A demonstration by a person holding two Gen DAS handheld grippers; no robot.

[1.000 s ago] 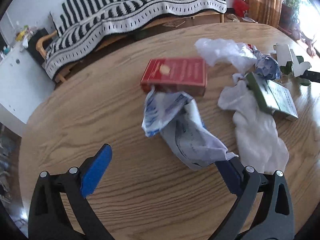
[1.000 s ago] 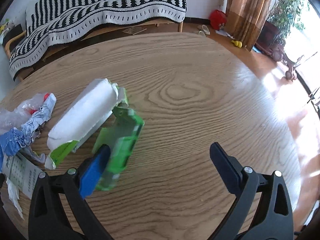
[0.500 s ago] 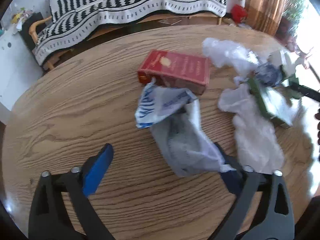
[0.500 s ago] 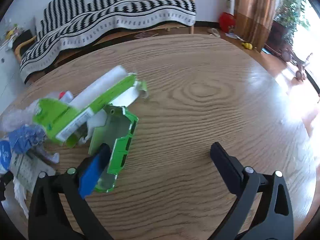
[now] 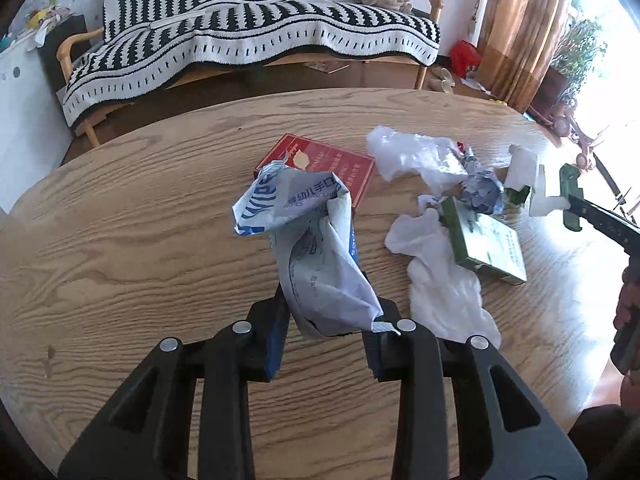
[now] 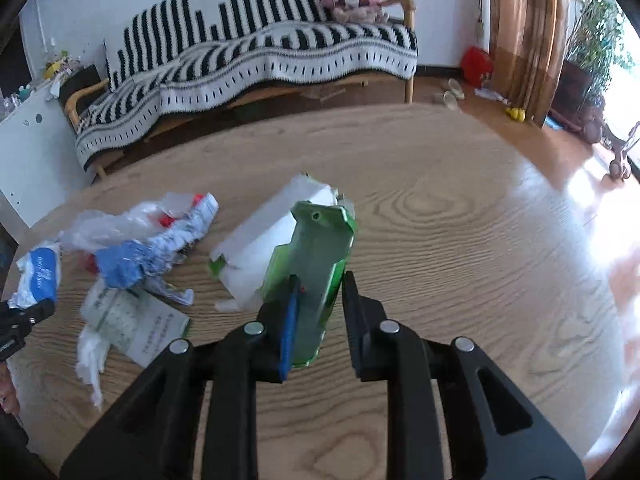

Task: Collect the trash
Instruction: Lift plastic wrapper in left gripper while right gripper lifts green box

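My left gripper (image 5: pixel 326 322) is shut on a crumpled white and blue wipes wrapper (image 5: pixel 308 240), which stands up off the round wooden table (image 5: pixel 140 240). My right gripper (image 6: pixel 318 312) is shut on a torn green and white carton (image 6: pixel 308 264) and holds it tilted above the table. The carton also shows at the far right in the left wrist view (image 5: pixel 536 188). Behind the wrapper lies a red box (image 5: pixel 332 164).
A pile lies between the grippers: clear plastic (image 5: pixel 412 152), a blue crumpled wrapper (image 5: pixel 480 192), a green and white box (image 5: pixel 486 240) and white tissue (image 5: pixel 444 280). The same pile shows in the right wrist view (image 6: pixel 132 256). A striped sofa (image 5: pixel 248 40) stands beyond the table.
Both grippers have closed: the left on the wipes wrapper, the right on the green carton. Both items have been raised and turned upright.
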